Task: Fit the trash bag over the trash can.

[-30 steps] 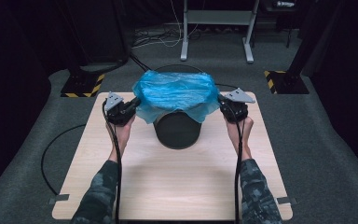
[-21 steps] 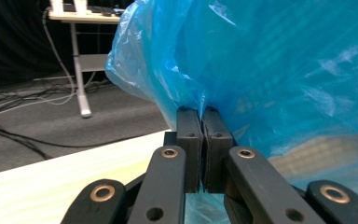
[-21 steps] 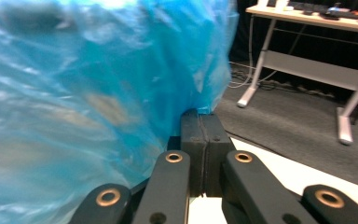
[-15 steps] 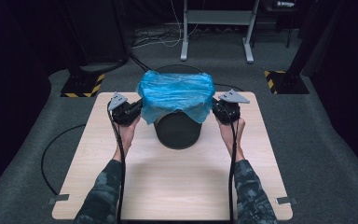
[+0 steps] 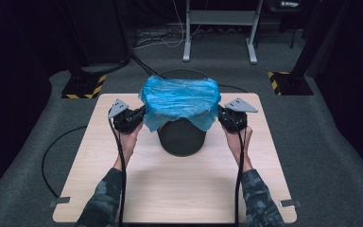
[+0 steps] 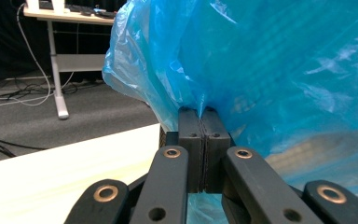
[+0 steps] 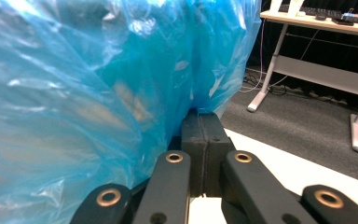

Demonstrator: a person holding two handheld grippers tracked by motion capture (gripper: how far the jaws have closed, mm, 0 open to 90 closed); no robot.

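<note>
Dark carpeted room, a white-legged bench at the back. Pale wooden desk (image 5: 170,189) carries a black bin (image 5: 182,137) near its far edge, midway between the side edges. Blue plastic bag (image 5: 179,97) drapes over the bin's mouth and hangs down its sides. Left gripper (image 5: 139,116) clenched on the bag's left hem; film pinched between the pads (image 6: 191,135). Right gripper (image 5: 221,116) likewise clamped on the right hem, film caught at the pads (image 7: 196,135).
</note>
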